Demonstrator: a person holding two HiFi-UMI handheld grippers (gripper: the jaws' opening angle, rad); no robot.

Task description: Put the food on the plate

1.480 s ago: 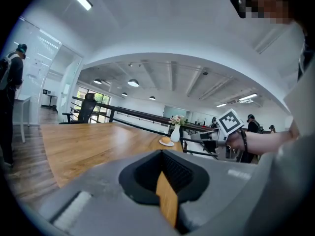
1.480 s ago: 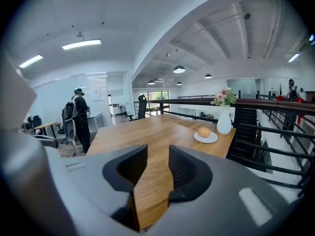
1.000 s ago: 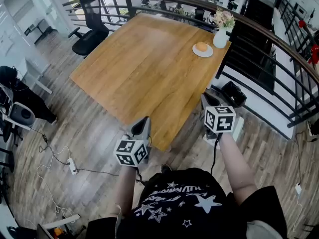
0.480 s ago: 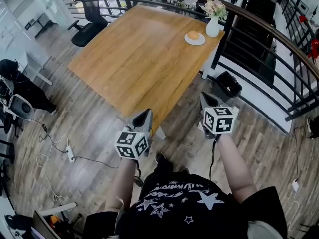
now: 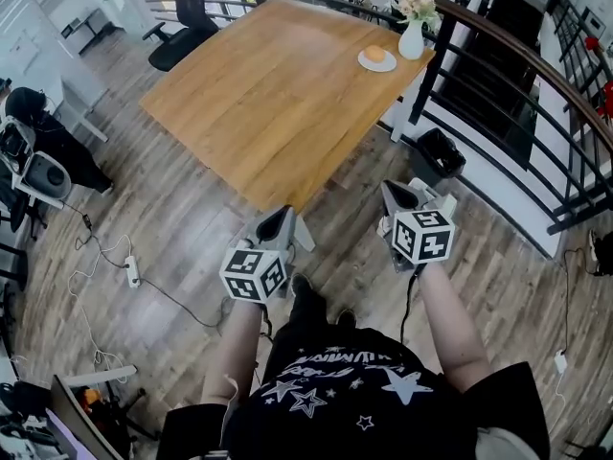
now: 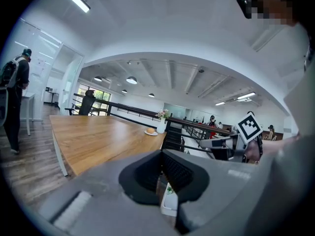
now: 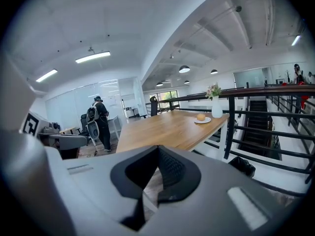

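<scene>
While flowers (image 5: pixel 415 4) fill the vase (image 5: pixel 412 42), food (image 5: pixel 375 54) tops the plate (image 5: pixel 389 64).

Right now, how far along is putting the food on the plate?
Done, by the look of it: the food sits on the plate at the far corner of the table, beside the vase. In hand: nothing; the left gripper and right gripper are both shut and empty, off the table's near edge. Left: no other food shows on the table.

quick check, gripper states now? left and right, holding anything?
Left gripper: closed, jaws together, holding nothing.
Right gripper: closed, jaws together, holding nothing.
</scene>
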